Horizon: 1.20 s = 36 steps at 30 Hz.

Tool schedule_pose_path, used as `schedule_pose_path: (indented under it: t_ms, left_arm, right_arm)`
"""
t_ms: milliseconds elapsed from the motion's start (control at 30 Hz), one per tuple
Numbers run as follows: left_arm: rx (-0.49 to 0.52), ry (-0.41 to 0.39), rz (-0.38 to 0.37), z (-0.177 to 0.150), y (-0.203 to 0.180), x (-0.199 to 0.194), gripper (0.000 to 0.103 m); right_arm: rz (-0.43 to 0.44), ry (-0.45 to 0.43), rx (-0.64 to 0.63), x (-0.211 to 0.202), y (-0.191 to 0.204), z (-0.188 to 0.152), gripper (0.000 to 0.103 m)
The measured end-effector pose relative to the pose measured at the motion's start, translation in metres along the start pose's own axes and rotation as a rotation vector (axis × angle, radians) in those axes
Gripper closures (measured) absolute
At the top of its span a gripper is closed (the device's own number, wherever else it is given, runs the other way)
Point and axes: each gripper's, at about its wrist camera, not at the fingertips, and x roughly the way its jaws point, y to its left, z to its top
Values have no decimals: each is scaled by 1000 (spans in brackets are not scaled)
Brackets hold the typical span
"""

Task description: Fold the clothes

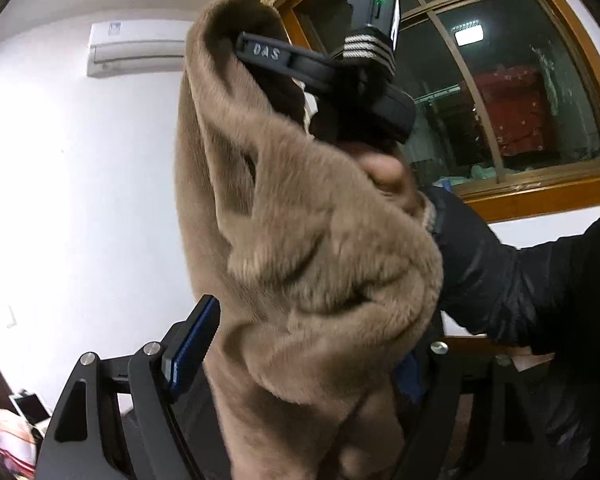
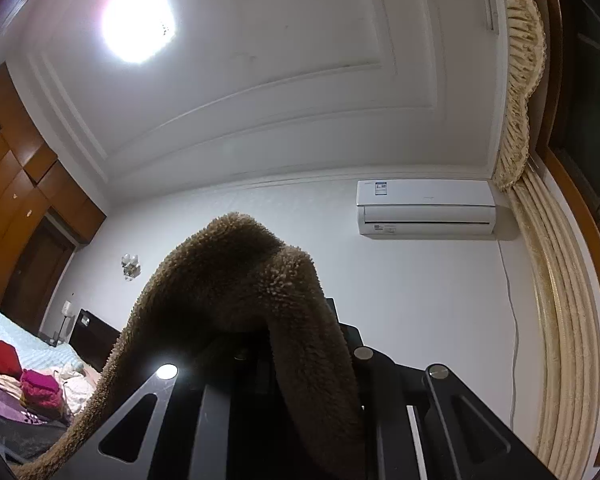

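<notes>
A brown fleece garment (image 1: 300,240) hangs in the air between both grippers. In the left wrist view it fills the middle and runs down between my left gripper's (image 1: 296,364) blue-padded fingers (image 1: 192,344), which close on it. The right gripper (image 1: 260,54), held by a hand in a dark sleeve, pinches the garment's top edge up high. In the right wrist view the same garment (image 2: 236,288) drapes over my right gripper (image 2: 296,340) and hides its fingertips; it points up at the ceiling.
A white wall with an air conditioner (image 2: 426,206) is ahead. A wooden-framed window (image 1: 500,92) and cream curtains (image 2: 556,300) are to the right. A bed (image 2: 32,352) with red and pink folded clothes (image 2: 40,390) lies low at the left, beside a wooden wardrobe (image 2: 16,184).
</notes>
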Motion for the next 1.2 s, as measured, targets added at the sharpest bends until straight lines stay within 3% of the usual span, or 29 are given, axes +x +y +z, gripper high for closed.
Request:
schedule_pose_path:
  t_ms: [133,233,333,400,433,533,600,700,767,833,967,1067,1133,1200]
  left_arm:
    - [86,-7,-15,17,-3,10,21]
    - [140,74,-54,16,-15,39,21]
    - [128,163,-69,2,-26,73,21]
    - [105,196,-54,-4,-24,76,28]
    - [93,213,-47,-7,-23,78,39]
    - [26,228,12,-2,-13,68,58]
    - [-42,224,88,1,5,54,62]
    - [-161,203,273,10,39,29,72]
    - [-268,160,398,20,66,5,82]
    - [-349,103,469,30,77,-14,83]
    - [-378,-68,644,63,67,-51,87]
    - [-322,-213,769,66,52,-107,87]
    - [-238,-314,866,76,24,-129,87]
    - [-176,-370,906,88,30,-151,87]
  right_arm:
    - [-3,6,-6,-6,3,-2,85]
    - [-5,11,-10,-11,6,-3,85]
    - [-7,15,-15,-16,8,-4,85]
    - [-8,18,-18,-19,10,-5,85]
    - [-9,20,-19,-20,11,-5,85]
    - [-83,48,-43,-19,4,-19,85]
    - [-140,65,-48,-17,-6,-27,85]
    - [-209,92,-33,-15,-23,-40,85]
    - [-235,104,-19,-9,-39,-45,85]
    - [-240,112,-7,-4,-49,-45,85]
    - [-254,39,-56,-8,-44,-32,85]
    - [-263,-45,-103,-17,-28,-19,85]
    - [-269,-96,-96,-24,-19,-10,85]
    - [-286,-134,-92,-29,-12,-4,85]
